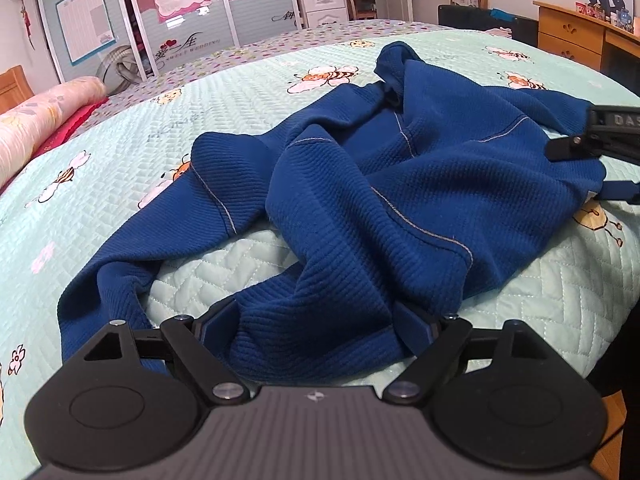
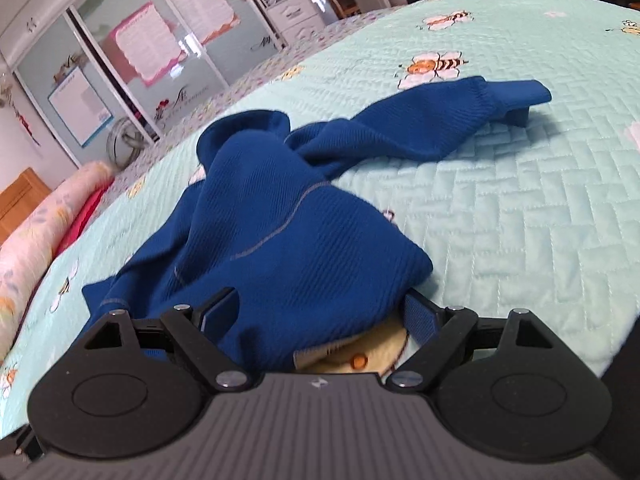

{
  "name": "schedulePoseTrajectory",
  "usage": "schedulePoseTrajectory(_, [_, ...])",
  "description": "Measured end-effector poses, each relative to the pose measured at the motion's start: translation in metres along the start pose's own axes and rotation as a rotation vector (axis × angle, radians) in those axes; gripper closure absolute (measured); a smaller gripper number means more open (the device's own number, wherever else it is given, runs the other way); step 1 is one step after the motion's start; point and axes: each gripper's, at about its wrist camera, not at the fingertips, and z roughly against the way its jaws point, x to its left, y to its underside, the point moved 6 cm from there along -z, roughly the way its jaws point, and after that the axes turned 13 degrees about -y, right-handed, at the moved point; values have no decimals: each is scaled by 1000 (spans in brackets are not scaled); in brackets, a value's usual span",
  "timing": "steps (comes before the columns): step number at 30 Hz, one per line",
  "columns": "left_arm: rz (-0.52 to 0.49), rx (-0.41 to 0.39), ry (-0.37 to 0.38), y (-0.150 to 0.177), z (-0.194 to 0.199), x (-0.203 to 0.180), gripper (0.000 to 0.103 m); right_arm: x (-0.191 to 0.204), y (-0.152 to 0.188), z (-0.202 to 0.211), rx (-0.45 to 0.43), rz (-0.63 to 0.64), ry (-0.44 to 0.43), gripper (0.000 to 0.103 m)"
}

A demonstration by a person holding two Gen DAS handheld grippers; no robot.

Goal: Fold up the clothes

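Left wrist view: my left hand-held gripper [image 1: 316, 330] stands spread wide, its fingers [image 1: 218, 322] on either side of a fold of the blue sweater [image 1: 400, 184], not pinching it. The sweater lies crumpled on the bed's mint bee-print quilt [image 1: 120, 152], running from 6 o'clock up toward 1 o'clock. My right hand-held gripper [image 1: 576, 146] shows at 3 o'clock at the sweater's edge. From the right wrist, that gripper's fingers [image 2: 420, 318] are also apart with cloth bunched between them; one sleeve [image 2: 460, 116] trails to 1 o'clock.
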Motion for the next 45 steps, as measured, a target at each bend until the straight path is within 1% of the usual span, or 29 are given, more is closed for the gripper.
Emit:
schedulePoseTrajectory(1, [-1,1,0,0,0,0,16,0,-2,-3,12,0,-3,26])
schedulePoseTrajectory(2, [-2,3,0,0,0,0,16,0,-5,-6,25,0,-5,49])
schedulePoseTrajectory(3, [-3,4,0,0,0,1,16,0,-7,-9,42,-2,-11,64])
schedulePoseTrajectory(4, [-4,5,1,0,0,1,16,-1,-12,-10,59,-10,-16,83])
schedulePoseTrajectory(5, [-5,8,1,-1,0,1,16,0,-17,-8,51,-14,-17,92])
schedulePoseTrajectory(7, [-2,14,0,-2,1,1,16,3,-30,2,14,-11,-42,95])
schedulePoseTrajectory(11, [-1,23,-4,-3,3,1,16,14,-50,19,-42,15,-92,96])
schedulePoseTrajectory(13, [-6,24,-8,-3,2,0,16,17,-51,19,-42,25,-107,96])
schedulePoseTrajectory(15, [-6,27,-9,-3,2,1,16,17,-45,15,-25,22,-114,90])
schedulePoseTrajectory(16, [-6,28,-9,-3,2,1,16,16,-40,11,-7,6,-104,83])
schedulePoseTrajectory(17, [-5,29,-7,-3,2,1,16,14,-35,8,11,-9,-94,66])
schedulePoseTrajectory(18, [-4,30,-6,-3,2,2,16,12,-30,4,28,-24,-84,56])
schedulePoseTrajectory(19, [-3,30,-5,-3,2,1,16,10,-25,0,48,-38,-77,51])
schedulePoseTrajectory(21, [-3,31,-3,-2,1,1,16,9,-13,-8,92,-45,-80,51])
schedulePoseTrajectory(22, [-2,31,-1,-3,1,1,17,10,-10,-10,105,-40,-84,60])
schedulePoseTrajectory(23, [3,31,9,-3,3,2,21,12,-11,-10,104,-28,-91,75])
schedulePoseTrajectory(24, [7,32,19,-4,4,3,26,14,-14,-8,96,-17,-102,81])
schedulePoseTrajectory(25, [19,36,42,-6,8,5,42,17,-21,-3,75,-11,-122,94])
schedulePoseTrajectory(26, [50,40,70,-9,14,10,63,21,-30,3,49,-7,-141,97])
schedulePoseTrajectory(28, [175,32,180,-20,34,27,77,30,-52,21,-20,-6,-181,97])
schedulePoseTrajectory(30, [306,-10,299,-34,57,49,77,40,-74,38,-92,9,-223,96])
schedulePoseTrajectory(31, [366,-42,352,-41,69,60,77,45,-84,47,-128,16,-243,91])
schedulePoseTrajectory(32, [397,-66,358,-44,76,69,70,48,-92,52,-154,21,-255,68])
schedulePoseTrajectory(33, [403,-70,334,-43,77,74,62,48,-96,53,-161,22,-254,54])
schedulePoseTrajectory(34, [388,-56,299,-40,72,76,46,48,-97,53,-166,24,-251,42])
schedulePoseTrajectory(36, [370,16,217,-25,54,73,44,47,-85,45,-138,27,-220,42])
schedulePoseTrajectory(38, [356,97,199,-6,40,62,44,42,-67,35,-85,37,-192,42])
schedulePoseTrajectory(42, [299,147,221,18,32,36,44,25,-35,14,14,23,-122,40])
schedulePoseTrajectory(45, [259,159,223,24,28,22,42,18,-18,2,66,-18,-114,39])
